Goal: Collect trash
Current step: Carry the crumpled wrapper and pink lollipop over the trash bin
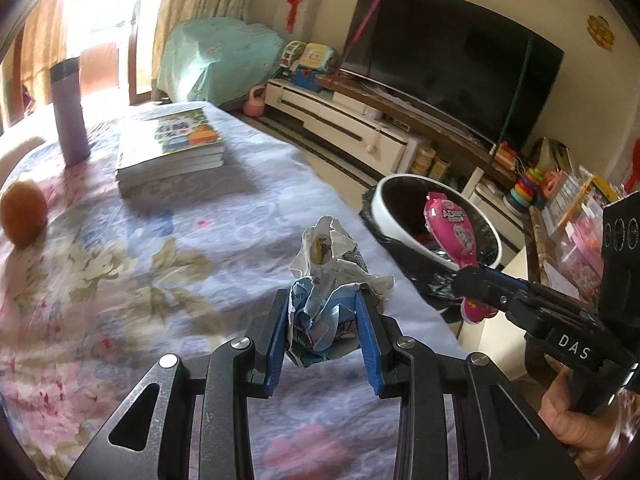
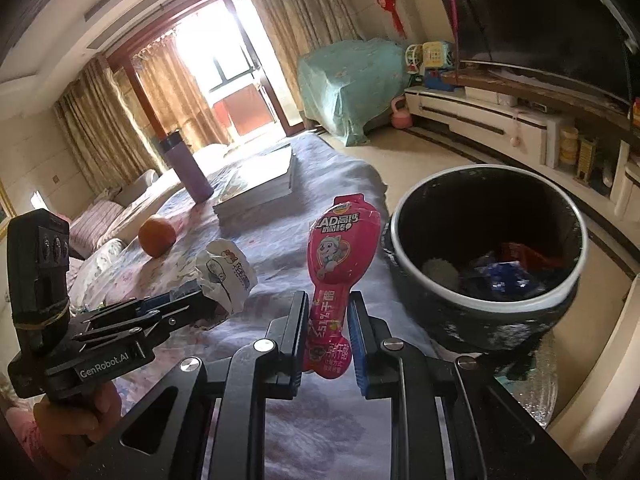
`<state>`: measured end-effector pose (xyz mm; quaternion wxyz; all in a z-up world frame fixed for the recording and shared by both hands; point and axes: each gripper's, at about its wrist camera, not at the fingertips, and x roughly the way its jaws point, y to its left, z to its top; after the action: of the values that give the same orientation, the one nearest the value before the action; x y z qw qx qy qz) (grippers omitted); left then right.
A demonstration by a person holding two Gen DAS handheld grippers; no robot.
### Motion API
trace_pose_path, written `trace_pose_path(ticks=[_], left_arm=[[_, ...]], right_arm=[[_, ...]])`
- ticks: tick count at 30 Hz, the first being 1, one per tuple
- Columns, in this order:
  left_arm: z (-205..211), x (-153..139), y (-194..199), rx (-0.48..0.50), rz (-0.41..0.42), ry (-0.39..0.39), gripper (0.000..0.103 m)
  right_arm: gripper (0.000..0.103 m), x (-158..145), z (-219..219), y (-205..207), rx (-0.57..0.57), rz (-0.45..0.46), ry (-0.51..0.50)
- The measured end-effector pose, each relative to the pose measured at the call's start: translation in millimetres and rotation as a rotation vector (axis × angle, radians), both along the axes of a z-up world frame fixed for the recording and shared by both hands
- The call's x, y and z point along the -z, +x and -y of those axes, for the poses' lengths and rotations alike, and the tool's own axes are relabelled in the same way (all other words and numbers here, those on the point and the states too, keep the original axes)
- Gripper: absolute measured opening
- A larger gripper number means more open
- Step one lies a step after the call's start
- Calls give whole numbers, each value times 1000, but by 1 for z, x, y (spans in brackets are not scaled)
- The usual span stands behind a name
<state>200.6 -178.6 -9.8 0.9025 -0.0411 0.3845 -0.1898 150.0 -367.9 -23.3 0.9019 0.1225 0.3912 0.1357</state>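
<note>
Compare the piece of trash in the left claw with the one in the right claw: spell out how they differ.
The crumpled paper wrapper in the left claw is balled up, mostly white and blue; the pink snack wrapper in the right claw is flat, paddle-shaped and upright. The paper wrapper is over the floral tablecloth; the pink one is closer to the bin. Both are clamped between claw fingers, neither yet in the bin.

A floral-clothed table (image 1: 168, 240) carries a purple flask (image 1: 69, 112), upright; just beside it lies a stack of books (image 1: 172, 144). An orange (image 1: 22, 212) rests nearer, well apart from the books.
</note>
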Motion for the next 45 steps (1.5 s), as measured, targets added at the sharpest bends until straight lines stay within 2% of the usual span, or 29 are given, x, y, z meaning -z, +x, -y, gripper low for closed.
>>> trace_pose_path(ticks=[14,31,45], left_arm=[[32,-6,0,66,23,38,31],[62,-4,15,123,21,38,31],[74,-4,22,154,25,30,31]], right_arm=[[20,-4,33,-11,60,15,5],[20,-4,70,-13,138,15,6],[19,-5,79,-14,159,16,4]])
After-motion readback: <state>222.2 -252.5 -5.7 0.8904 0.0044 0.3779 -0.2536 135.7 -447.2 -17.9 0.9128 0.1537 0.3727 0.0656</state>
